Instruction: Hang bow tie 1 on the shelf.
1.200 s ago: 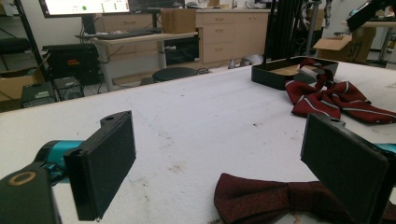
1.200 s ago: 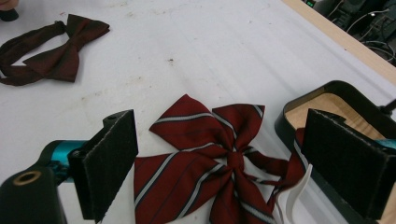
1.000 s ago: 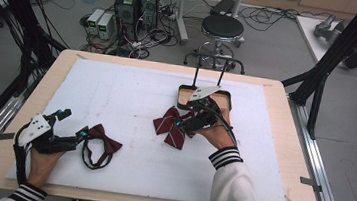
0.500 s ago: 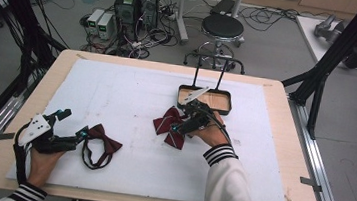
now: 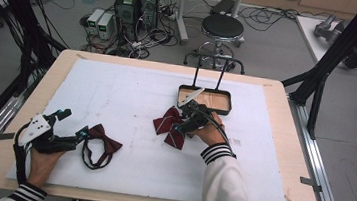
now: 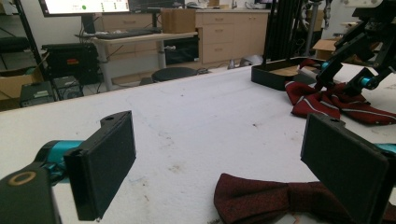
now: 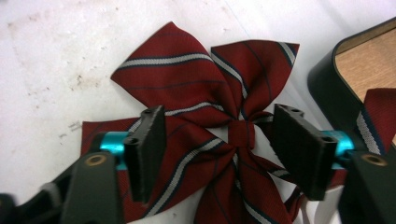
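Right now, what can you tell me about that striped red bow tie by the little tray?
The striped bow tie is dark red woven cloth with thin white and navy stripes, its wings spread from a centre knot. It lies flat on the white table cover, close beside the black tray. The right gripper straddles its knot, its jaws having just been closing, pads not yet pressing it.

A white-topped wooden table (image 5: 132, 88) carries 2 bow ties, striped (image 5: 169, 127) and plain (image 5: 104, 140), plus a black tray (image 5: 205, 105).

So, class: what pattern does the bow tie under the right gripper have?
Dark red with white-and-navy diagonal stripes on the striped bow tie; clearest in the right gripper view.
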Tool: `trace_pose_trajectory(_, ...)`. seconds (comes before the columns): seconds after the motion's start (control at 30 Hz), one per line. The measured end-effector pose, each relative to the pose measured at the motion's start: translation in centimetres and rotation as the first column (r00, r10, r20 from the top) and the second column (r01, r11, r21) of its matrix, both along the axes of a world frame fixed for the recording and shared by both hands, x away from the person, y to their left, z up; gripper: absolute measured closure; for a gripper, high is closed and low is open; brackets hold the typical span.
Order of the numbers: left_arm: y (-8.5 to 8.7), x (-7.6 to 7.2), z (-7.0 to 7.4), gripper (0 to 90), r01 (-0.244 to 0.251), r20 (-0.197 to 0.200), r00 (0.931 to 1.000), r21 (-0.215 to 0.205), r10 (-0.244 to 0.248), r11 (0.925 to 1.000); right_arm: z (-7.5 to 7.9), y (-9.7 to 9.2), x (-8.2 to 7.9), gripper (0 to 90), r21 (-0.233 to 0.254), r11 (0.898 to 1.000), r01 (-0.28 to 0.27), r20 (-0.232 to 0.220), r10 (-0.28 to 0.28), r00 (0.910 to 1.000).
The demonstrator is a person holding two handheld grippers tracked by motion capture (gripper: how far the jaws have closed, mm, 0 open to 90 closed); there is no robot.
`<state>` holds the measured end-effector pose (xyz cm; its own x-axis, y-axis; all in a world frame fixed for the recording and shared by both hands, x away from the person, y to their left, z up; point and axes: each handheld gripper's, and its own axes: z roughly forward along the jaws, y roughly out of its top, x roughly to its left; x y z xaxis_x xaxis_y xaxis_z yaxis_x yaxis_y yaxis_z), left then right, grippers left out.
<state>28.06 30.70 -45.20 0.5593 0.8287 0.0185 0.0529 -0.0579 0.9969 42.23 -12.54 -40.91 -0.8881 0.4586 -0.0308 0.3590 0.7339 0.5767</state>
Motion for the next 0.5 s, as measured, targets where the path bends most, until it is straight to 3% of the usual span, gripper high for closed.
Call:
trace_pose_trajectory(0.3, -0.02, 0.01, 0.00, 10.6, -0.002, -0.001, 1.0000, 0.000, 0.002, 1.0000, -0.45, 0.17, 0.39, 48.4, -0.062, 0.998, 0.008, 0.017, -0.007, 0.9998)
trace_pose_trajectory(0.5, -0.02, 0.02, 0.00, 10.6, -0.002, -0.001, 1.0000, -0.001, 0.002, 1.0000, -0.67, -0.09, 0.66, 55.7, -0.082, 0.996, 0.016, 0.005, -0.016, 0.9999)
